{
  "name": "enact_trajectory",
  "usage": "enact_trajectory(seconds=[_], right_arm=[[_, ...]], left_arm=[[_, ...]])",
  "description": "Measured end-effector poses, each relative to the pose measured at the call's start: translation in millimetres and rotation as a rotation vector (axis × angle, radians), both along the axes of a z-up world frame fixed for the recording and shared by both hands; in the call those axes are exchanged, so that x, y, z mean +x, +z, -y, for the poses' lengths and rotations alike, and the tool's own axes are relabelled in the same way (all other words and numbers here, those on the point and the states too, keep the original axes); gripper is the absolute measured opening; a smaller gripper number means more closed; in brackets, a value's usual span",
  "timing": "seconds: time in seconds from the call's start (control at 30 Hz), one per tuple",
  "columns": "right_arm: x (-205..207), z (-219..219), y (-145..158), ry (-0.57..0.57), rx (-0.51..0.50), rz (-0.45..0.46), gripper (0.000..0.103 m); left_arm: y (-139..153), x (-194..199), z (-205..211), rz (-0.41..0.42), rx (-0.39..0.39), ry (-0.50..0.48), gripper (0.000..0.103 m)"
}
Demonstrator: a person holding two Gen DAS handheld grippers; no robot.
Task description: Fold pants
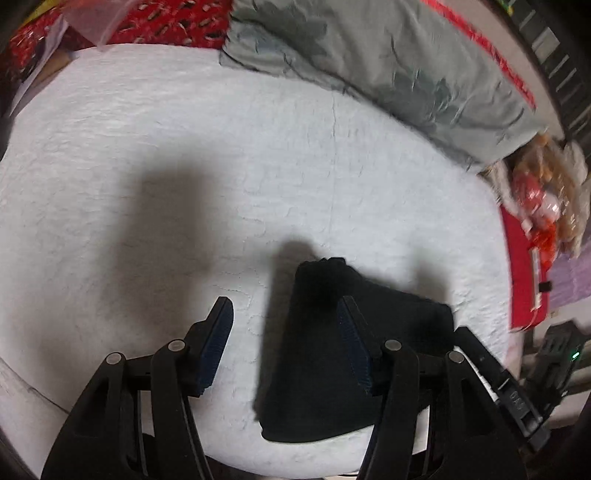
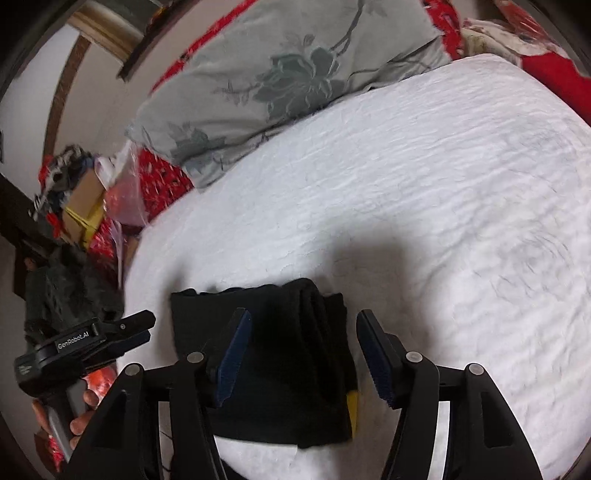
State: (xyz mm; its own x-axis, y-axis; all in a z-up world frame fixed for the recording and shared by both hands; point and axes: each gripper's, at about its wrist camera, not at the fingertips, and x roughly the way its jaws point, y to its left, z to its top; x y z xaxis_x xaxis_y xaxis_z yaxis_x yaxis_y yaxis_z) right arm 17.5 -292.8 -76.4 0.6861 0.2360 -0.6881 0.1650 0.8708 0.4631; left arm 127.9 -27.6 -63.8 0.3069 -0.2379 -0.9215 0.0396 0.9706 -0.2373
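Home bedroom: bed (image 2: 424, 177) under white quilted cover, grey floral pillow (image 2: 258, 92), red blanket (image 1: 166, 22), cardboard boxes (image 2: 83, 206) and heaped household clutter alongside.

The left wrist view looks steeply down along the left gripper (image 1: 284, 314) onto the white bed (image 1: 221, 166), close above its near edge. The right wrist view looks down less steeply past the right gripper (image 2: 303, 328), taking in more of the bed's far edge. Both share the folded black pants (image 1: 332, 350) at the near edge and the grey pillow (image 1: 388, 62) along the far side.
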Motion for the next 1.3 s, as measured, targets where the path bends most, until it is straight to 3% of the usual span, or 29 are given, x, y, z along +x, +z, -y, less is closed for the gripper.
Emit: enact_trajectory(seconds=[0.1,0.17,0.27,0.3,0.33,0.43,0.57,0.63,0.73,0.8,0.87,1.0,1.17,1.3], right_arm=[[14.2,-8.1,-5.0,0.018,-0.063,-0.014,0.059],[19.7,-10.8,-7.9,0.044,-0.094,-0.009,0.026],[27.0,1.0,-20.0,0.017,-0.048,-0.034,0.026],[30.2,5.4,-25.5,0.006,-0.036,-0.044,0.027],[32.3,8.4,-29.0,-0.01,-0.028,-0.052,0.035],[31.9,13.7,-29.0,-0.021,0.019,-0.065,0.041],[13.0,7.3,-5.1,0.025,-0.015,-0.013,0.044],[-1.5,2.4,6.2,0.042,-0.034,0.006,0.056],[-27.7,-12.6,18.4,0.036,-0.176,0.027,0.069],[-44.7,-24.4,21.6,0.026,-0.27,0.044,0.081],[-59.0,-32.5,23.3,-0.002,-0.311,0.05,0.097],[-79.6,-42.2,24.7,-0.016,-0.317,0.076,0.1],[-88.6,-61.3,24.3,0.015,-0.479,0.049,0.1],[-96.3,-62.7,22.0,0.025,-0.488,0.06,0.1]], left_arm=[[-13.7,8.2,6.8,-0.019,0.02,0.007,0.057],[-17.1,15.7,8.6,-0.014,0.014,0.02,0.058],[-28.2,29.3,17.1,-0.013,0.054,0.027,0.069],[-32.1,32.7,19.9,-0.013,0.073,0.031,0.076],[-33.2,33.7,20.4,-0.009,0.081,0.045,0.078],[-25.7,29.3,16.5,0.002,0.067,0.038,0.077],[-9.2,11.8,-3.6,0.039,0.026,0.033,0.077],[-4.6,-3.0,-19.2,0.048,-0.011,0.047,0.077],[-1.5,-28.4,-37.6,0.112,-0.027,0.102,0.077],[0.8,-48.8,-41.1,0.19,0.019,0.115,0.077],[0.5,-57.5,-37.3,0.217,0.072,0.097,0.077],[-5.5,-77.6,-26.8,0.23,0.127,0.045,0.077],[-10.6,-92.6,-16.9,0.217,0.131,0.038,0.077],[-8.8,-102.2,-12.0,0.216,0.119,0.03,0.077]])
